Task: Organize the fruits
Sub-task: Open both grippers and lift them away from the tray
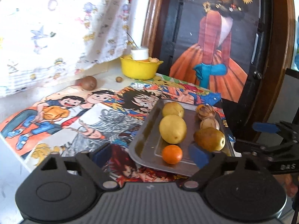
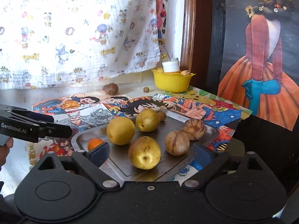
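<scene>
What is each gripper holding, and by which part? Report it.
Nothing is held. The left gripper and right gripper both stand open and empty, short of the fruit on the metal tray.

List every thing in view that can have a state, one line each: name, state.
left gripper: open, holding nothing.
right gripper: open, holding nothing.
metal tray: flat on the cartoon cloth, loaded with loose fruit.
small orange: resting at the tray's near edge.
yellow bowl: upright, holding a white jar and fruit.
white jar: upright, lid on.
brown fruit: loose on the table, outside the tray.
</scene>
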